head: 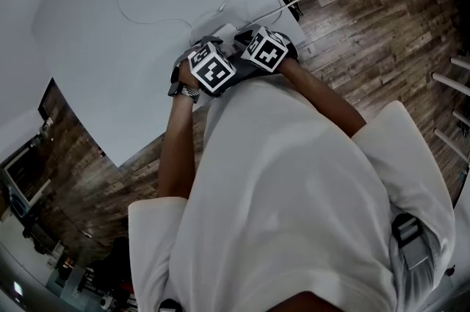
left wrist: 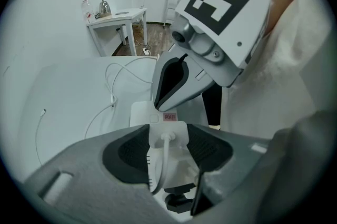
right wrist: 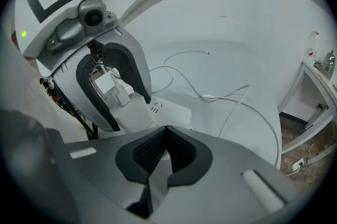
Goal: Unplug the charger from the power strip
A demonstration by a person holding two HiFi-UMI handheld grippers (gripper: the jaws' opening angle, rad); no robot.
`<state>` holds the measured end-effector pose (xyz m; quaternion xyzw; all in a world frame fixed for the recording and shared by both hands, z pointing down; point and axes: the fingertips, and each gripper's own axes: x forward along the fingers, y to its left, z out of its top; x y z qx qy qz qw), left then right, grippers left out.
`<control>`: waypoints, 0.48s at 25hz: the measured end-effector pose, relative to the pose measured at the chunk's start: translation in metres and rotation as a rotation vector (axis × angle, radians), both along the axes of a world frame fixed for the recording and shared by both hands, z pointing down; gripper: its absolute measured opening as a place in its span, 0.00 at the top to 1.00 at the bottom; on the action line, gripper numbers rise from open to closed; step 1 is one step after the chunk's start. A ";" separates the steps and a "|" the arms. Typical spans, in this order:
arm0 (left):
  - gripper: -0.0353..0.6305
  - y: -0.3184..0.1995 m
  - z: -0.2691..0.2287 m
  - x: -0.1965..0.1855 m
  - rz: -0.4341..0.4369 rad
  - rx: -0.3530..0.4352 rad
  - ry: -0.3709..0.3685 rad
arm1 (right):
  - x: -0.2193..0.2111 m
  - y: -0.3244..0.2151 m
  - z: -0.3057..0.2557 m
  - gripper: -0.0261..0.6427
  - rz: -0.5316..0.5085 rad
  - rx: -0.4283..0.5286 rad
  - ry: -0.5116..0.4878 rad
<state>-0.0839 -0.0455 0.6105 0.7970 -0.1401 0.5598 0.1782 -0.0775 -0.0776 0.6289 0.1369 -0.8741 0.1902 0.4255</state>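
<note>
White table (head: pixel 110 46) carries the power strip (right wrist: pixel 158 112) near its edge | right gripper (right wrist: pixel 166 136) closed tight, empty, tip on the strip; bracing it, I reckon | left gripper (left wrist: pixel 169 150) wide, pads gripping the charger (left wrist: pixel 168 134), which looks still plugged in; I've the pull left | loose white cables (right wrist: pixel 231 107) beyond, nothing blocking.

Left gripper (left wrist: pixel 168 157) is pointing steeply downward, its jaws clamping the charger (left wrist: pixel 168 134) from both sides. Right gripper (right wrist: pixel 165 152) is angling downward just beside it, jaws pressing together with nothing between them. Left forearm (head: pixel 176 149) and right forearm (head: pixel 327 94) are reaching forward and converging.
</note>
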 end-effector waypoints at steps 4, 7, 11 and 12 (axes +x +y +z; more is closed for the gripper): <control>0.61 0.002 -0.003 0.004 0.024 0.028 -0.043 | 0.000 0.000 0.000 0.95 0.000 0.000 0.002; 0.61 0.003 -0.002 0.005 0.032 0.041 -0.074 | 0.000 0.001 0.000 0.96 0.001 -0.002 0.003; 0.61 0.003 -0.002 0.002 0.037 0.052 -0.096 | -0.001 0.000 0.000 0.95 0.006 0.000 0.004; 0.61 0.004 -0.002 0.001 0.039 0.053 -0.099 | -0.002 0.000 0.000 0.96 0.007 0.000 0.003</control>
